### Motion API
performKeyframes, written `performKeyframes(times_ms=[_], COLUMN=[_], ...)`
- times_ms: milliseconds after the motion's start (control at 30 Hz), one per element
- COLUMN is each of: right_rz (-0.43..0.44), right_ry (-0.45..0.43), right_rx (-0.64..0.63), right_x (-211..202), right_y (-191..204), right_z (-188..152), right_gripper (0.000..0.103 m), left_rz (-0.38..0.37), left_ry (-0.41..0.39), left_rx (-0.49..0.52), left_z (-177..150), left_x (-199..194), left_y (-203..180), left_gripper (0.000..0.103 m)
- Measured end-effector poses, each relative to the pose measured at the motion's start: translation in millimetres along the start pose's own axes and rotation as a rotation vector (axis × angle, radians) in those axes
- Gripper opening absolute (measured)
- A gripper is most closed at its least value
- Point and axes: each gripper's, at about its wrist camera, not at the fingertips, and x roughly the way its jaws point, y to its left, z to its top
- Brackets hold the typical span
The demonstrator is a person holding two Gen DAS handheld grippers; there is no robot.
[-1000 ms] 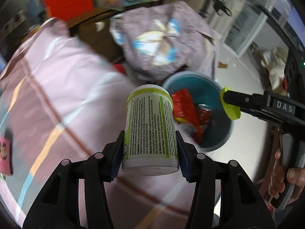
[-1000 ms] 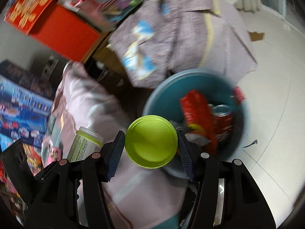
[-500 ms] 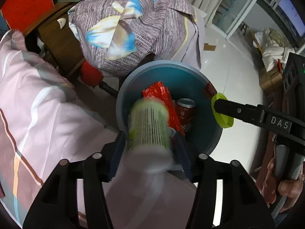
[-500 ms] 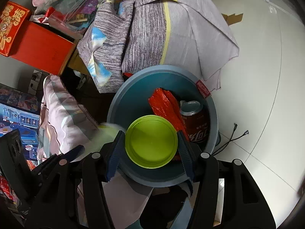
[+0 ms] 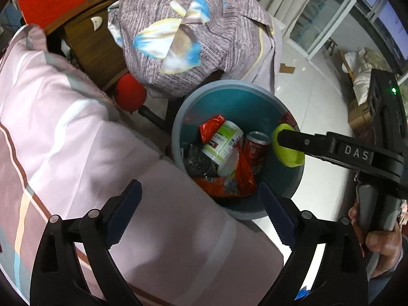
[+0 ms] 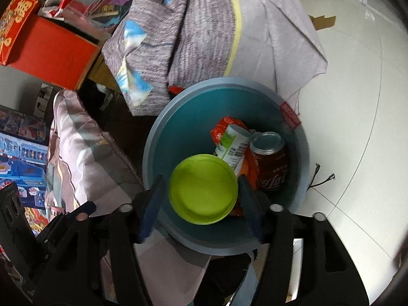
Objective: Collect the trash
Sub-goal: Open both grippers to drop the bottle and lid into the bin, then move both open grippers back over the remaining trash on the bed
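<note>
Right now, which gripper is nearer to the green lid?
Right. The right gripper has the green lid between its opening jaws, above the blue bin. The left gripper, opening and empty, hovers at the bin's near rim, apart from the lid.

We can read the white letters "DAS" on the black arm of the right claw (image 5: 289, 150) as it shows in the left wrist view. On the white and green supplement bottle (image 5: 223, 140) in the blue bin (image 5: 178, 117) we make out only a barcode and fragments of small print. The red soda can (image 6: 270, 165) carries white script and the red box (image 6: 15, 23) gold characters, neither of which we can read.
</note>
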Motion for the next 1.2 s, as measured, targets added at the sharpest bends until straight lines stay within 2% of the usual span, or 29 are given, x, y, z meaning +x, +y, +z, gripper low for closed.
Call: performKeyframes(times_ms=[33, 167, 367, 667, 967, 1200], right_rz=[-0.002, -0.015, -0.043, -0.052, -0.056, -0.058], right_ry=[-0.001, 0.008, 0.035, 0.065, 0.11, 0.161], right_rx=[-0.001, -0.006, -0.009, -0.088, -0.205, -0.357], right_x=[0, 2, 3, 4, 15, 33], right_y=[2, 11, 26, 81, 151, 236], right_z=[0, -3, -12, -33, -68, -104], right_gripper=[0.072, 0.075, 0.075, 0.077, 0.077, 0.077], left_rz=[-0.001, -0.006, -0.01, -0.006, 0.015, 0.059], left_ry=[-0.001, -0.013, -0.038, -0.091, -0.155, -0.218], left_rx=[-0.002, -0.013, -0.043, -0.118, -0.218, -0.319], left_z=[-1, -8, -19, -45, -87, -130], left_x=[-1, -9, -25, -58, -99, -140], left_y=[1, 9, 25, 65, 121, 187], left_gripper=[0.094, 0.095, 0.096, 0.097, 0.098, 0.098])
